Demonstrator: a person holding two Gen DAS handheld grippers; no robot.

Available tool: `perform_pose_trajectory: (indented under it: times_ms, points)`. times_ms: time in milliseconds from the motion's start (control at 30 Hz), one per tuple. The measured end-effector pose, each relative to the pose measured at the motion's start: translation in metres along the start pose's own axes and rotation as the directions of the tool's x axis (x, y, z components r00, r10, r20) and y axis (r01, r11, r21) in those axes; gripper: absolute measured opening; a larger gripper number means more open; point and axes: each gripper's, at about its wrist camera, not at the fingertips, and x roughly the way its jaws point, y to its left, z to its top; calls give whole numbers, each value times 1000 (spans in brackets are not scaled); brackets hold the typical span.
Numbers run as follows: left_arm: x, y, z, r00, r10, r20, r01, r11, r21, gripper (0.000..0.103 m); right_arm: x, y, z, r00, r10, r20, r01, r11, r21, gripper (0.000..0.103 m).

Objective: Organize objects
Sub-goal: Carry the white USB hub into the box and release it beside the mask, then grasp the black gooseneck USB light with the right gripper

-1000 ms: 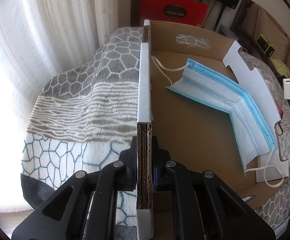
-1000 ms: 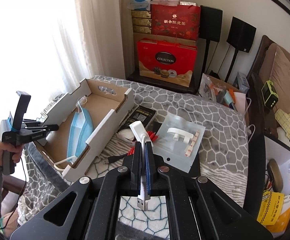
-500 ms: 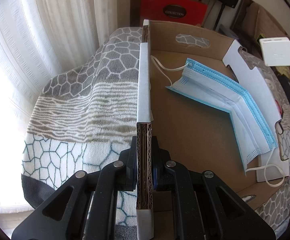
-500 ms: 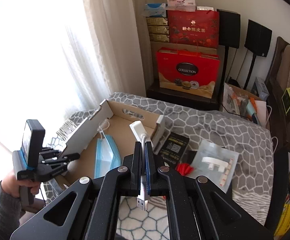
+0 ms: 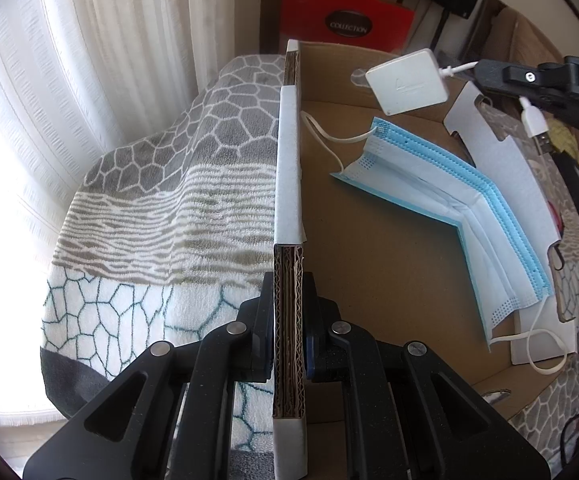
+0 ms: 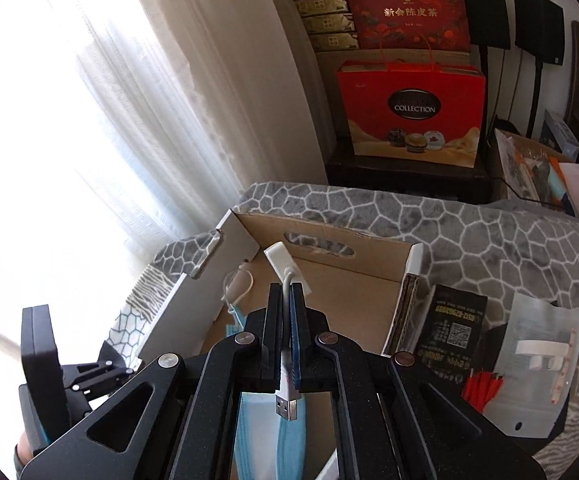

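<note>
Left gripper (image 5: 288,312) clenches box wall (image 5: 288,184); right gripper (image 6: 285,300) grasps cable (image 6: 287,364), adapter (image 5: 407,81) seemingly above box floor; mask (image 5: 441,204) inside.

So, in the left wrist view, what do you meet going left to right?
Curtain → patterned blanket → clamped cardboard box wall → blue face mask → white box flap.

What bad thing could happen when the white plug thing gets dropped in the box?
The white adapter hangs by its cable from the right gripper, so it may swing and miss. It could land on the blue mask. The left gripper grips only one box wall, so the box might tip.
</note>
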Motion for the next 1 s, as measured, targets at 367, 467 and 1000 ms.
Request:
perform_pose_trajectory:
  times_ms: [367,467,1000]
  points:
    - [0,0,0,1000,0,0,0,1000,-1,10,25,-21,-4,995,-84,-53,84,996,-5,14]
    - [0,0,0,1000,0,0,0,1000,0,10,13,-25,-2,997,-69,-45,69,998,2,18]
    - [1,1,1,1000,-1,-3,1,1000,-4,10,-61,-61,-23,967,-249,-61,242,965,-98,28]
